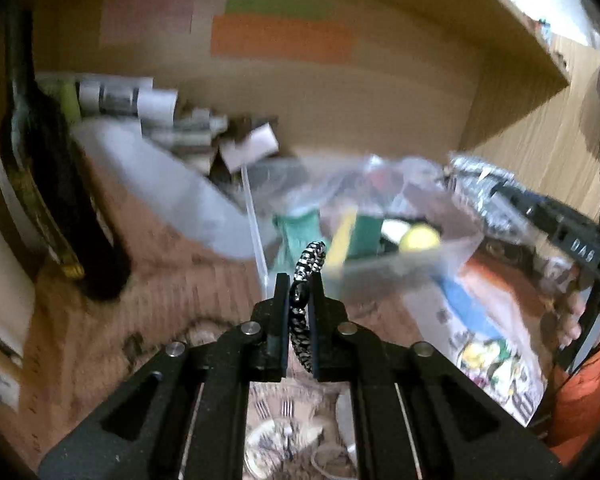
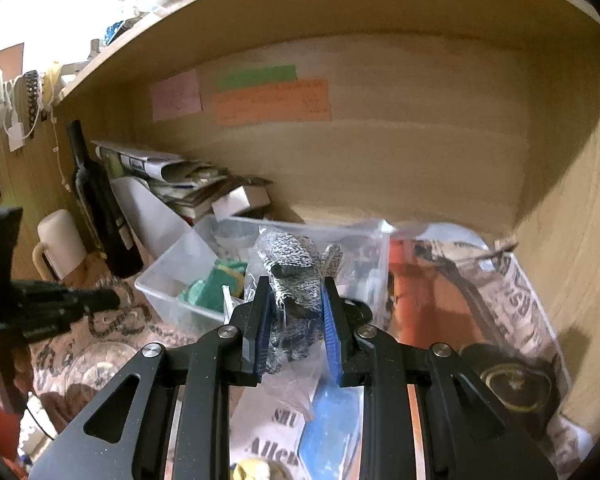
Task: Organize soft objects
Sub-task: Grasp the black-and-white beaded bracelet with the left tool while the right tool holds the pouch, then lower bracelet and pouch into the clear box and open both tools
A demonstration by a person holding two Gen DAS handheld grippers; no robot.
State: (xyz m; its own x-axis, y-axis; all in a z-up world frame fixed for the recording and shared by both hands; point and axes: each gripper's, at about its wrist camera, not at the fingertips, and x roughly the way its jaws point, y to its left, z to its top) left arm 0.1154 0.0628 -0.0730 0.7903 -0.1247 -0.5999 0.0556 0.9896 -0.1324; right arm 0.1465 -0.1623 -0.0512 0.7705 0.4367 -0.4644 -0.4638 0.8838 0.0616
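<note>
My left gripper [image 1: 299, 280] is shut on a black-and-white braided band [image 1: 307, 276] and holds it just in front of the clear plastic bin [image 1: 380, 268]. The bin holds green cloth [image 1: 300, 228], a yellow ball [image 1: 419, 239] and other soft things. My right gripper [image 2: 296, 286] is shut on grey speckled gloves in a clear bag [image 2: 294, 280], held above the bin [image 2: 172, 280] at its right side. The right gripper also shows in the left wrist view [image 1: 500, 190], with the bagged gloves [image 1: 476, 184].
A dark wine bottle [image 1: 56, 184] stands at the left, with a white mug [image 2: 60, 244] beside it. Stacked papers and a small box [image 2: 240, 200] lie behind the bin. Newspaper [image 2: 520, 312] covers the shelf floor at the right. The shelf's back wall carries coloured notes [image 2: 272, 100].
</note>
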